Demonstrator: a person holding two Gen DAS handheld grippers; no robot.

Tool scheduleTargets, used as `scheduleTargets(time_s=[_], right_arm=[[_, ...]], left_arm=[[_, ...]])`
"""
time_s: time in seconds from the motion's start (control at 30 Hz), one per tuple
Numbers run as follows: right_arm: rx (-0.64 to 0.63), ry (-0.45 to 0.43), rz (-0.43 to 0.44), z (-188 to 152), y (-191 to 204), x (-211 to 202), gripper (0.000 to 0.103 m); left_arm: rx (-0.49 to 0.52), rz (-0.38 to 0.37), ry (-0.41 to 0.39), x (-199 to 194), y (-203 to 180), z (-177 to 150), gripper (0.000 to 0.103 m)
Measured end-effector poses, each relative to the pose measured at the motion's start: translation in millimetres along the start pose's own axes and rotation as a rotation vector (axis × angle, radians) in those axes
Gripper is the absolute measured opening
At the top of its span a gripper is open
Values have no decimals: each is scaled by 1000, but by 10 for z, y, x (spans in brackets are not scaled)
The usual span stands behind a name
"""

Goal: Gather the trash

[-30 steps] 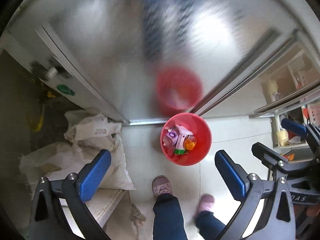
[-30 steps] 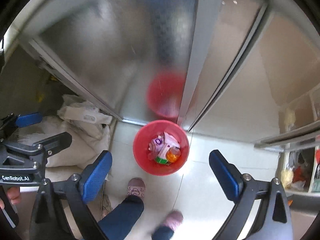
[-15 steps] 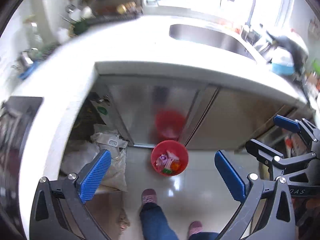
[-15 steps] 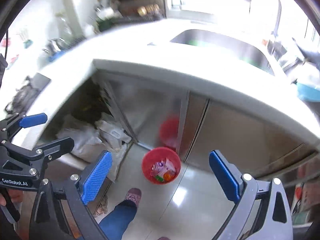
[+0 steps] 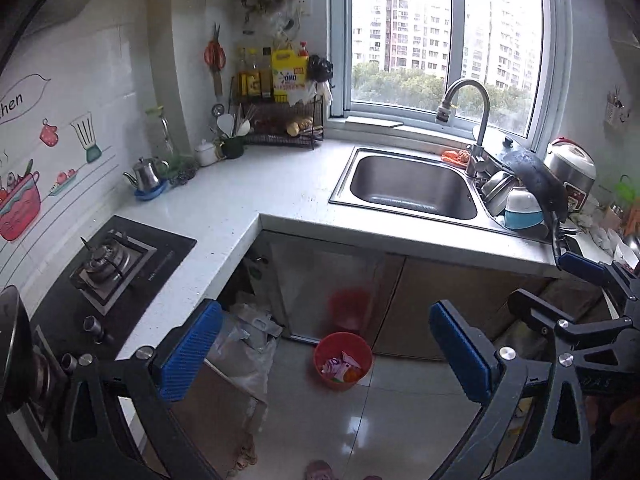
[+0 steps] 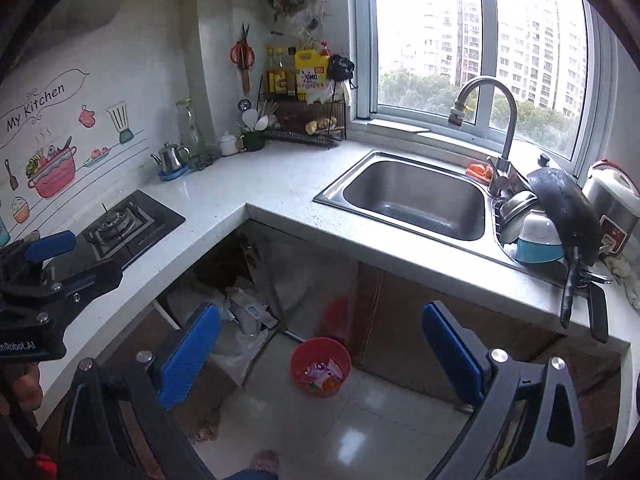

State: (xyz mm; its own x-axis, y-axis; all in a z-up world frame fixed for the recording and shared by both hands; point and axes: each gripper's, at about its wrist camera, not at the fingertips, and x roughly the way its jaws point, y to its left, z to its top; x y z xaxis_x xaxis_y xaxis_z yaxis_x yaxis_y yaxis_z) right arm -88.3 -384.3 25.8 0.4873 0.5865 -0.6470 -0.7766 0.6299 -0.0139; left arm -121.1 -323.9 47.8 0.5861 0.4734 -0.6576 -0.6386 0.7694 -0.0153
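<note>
A red bin (image 5: 343,360) (image 6: 320,366) stands on the tiled floor in front of the sink cabinet, with colourful wrappers (image 5: 340,369) (image 6: 322,372) inside. My left gripper (image 5: 326,356) is open and holds nothing, high above the floor. My right gripper (image 6: 320,358) is open too, with nothing between its blue pads. In the left wrist view the right gripper (image 5: 568,292) shows at the right edge; in the right wrist view the left gripper (image 6: 48,268) shows at the left edge.
An L-shaped white counter (image 5: 256,188) carries a gas hob (image 5: 112,264), a steel sink (image 5: 408,184) with dishes and a black pan (image 5: 532,184) beside it. White sacks (image 5: 248,340) lie in the open cabinet at the left. A slippered foot (image 6: 264,460) shows below.
Both grippers have risen and tilted up from close above the bin; the counter, sink and window have come into view and the bin looks small and far.
</note>
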Motion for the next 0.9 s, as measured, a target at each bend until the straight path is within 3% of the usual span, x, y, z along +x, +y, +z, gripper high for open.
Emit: scheduleTargets(time_s=[0.37,0.9], right_arm=[[-14,-84,-47,-87,236,-446,103],[-6,-54,-52,-353,446,-637,102]], left_arm=[[-20,-18,-25,-640,-14,-233,103],[-45,-29,0,-850,46,-499,103]])
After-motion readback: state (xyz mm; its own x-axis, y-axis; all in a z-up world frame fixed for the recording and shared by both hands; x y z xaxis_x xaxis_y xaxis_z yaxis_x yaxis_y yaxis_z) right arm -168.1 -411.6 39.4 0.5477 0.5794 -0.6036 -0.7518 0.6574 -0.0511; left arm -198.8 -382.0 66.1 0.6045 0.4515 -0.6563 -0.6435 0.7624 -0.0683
